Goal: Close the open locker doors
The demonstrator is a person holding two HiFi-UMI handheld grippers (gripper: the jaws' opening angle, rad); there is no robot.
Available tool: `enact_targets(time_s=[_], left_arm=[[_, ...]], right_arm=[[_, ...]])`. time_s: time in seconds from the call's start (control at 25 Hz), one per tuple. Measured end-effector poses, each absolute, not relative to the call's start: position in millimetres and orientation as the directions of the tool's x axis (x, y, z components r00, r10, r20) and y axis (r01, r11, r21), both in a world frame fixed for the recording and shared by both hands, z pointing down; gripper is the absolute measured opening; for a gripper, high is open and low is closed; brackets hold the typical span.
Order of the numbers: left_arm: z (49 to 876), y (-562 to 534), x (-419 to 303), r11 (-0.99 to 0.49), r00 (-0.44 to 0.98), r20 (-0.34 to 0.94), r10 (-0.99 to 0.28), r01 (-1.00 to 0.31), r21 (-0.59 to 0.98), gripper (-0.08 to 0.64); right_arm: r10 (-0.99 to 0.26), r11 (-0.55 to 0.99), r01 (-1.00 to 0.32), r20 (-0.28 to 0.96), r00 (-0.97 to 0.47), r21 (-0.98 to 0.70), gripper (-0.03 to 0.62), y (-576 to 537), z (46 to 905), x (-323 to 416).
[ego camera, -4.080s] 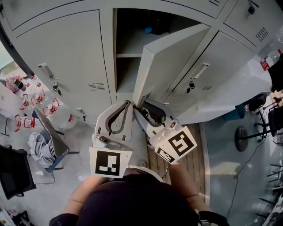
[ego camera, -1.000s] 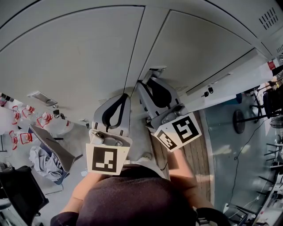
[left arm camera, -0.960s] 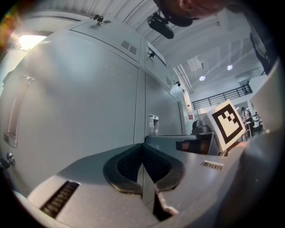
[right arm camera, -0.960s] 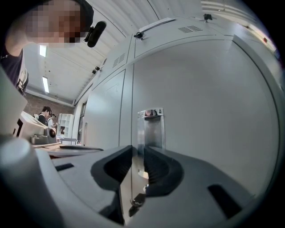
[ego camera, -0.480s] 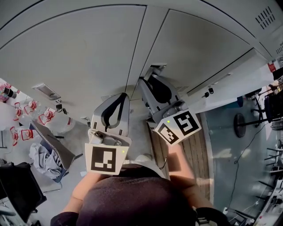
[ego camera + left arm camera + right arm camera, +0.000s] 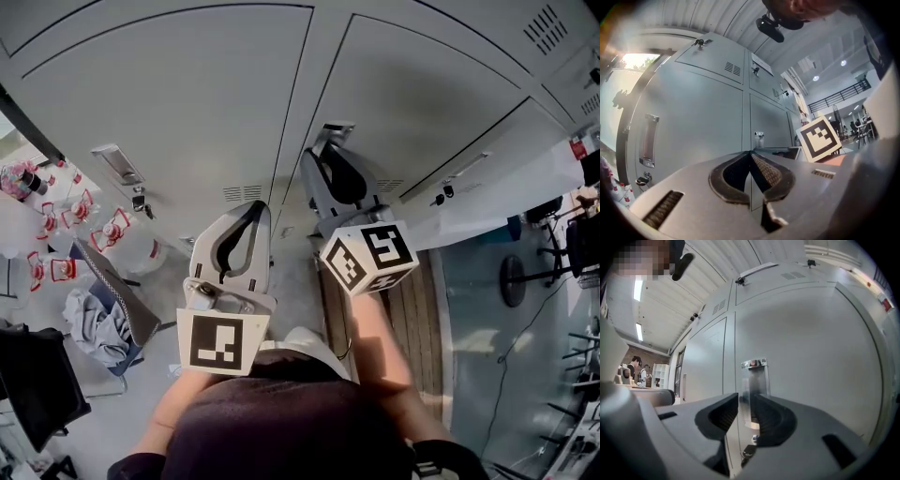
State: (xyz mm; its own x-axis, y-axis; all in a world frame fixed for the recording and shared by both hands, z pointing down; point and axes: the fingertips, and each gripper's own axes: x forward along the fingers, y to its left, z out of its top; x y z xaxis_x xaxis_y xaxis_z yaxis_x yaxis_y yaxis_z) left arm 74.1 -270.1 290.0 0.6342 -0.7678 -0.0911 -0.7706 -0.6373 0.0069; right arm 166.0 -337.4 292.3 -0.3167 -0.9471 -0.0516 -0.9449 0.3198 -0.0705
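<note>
Wall of grey metal lockers (image 6: 187, 94) fills the top of the head view. Closest in, lower centre, the left tool (image 6: 259, 208) points at them with its jaws pinched together on nothing. Just right of it, the right tool (image 6: 322, 150) has its jaws a little apart. They've just been opening, with the upright chrome door handle (image 6: 753, 373) sitting between them, not squeezed. Behind that, the pale grey locker door (image 6: 431, 84) at upper right lies flush shut, same as its neighbours.
</note>
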Motion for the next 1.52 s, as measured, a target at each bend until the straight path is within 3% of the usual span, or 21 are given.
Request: enact_targets(time_s=[0.28, 0.4, 0.8, 1.52], left_arm=[[281, -237, 74, -0.599, 0.596, -0.120, -0.794, -0.801, -0.014, 0.003], [272, -218, 85, -0.581, 0.577, -0.146, -0.803, -0.814, -0.019, 0.003], [254, -146, 140, -0.533, 0.539, -0.170, -0.825, -0.842, -0.083, 0.003], [278, -76, 160, -0.423, 0.443, -0.145, -0.885, -0.894, -0.147, 0.003]], right_arm=[[-0.950, 0.297, -0.954, -0.113, -0.291, -0.042, 0.088, -300, 271, 183], [-0.958, 0.263, -0.965, -0.121, -0.258, -0.024, 0.002, -267, 266, 197], [-0.966, 0.172, -0.972, -0.164, -0.198, 0.157, 0.000, -137, 245, 260], [-0.947, 0.258, -0.954, -0.158, -0.281, 0.152, 0.001, -70, 274, 300]])
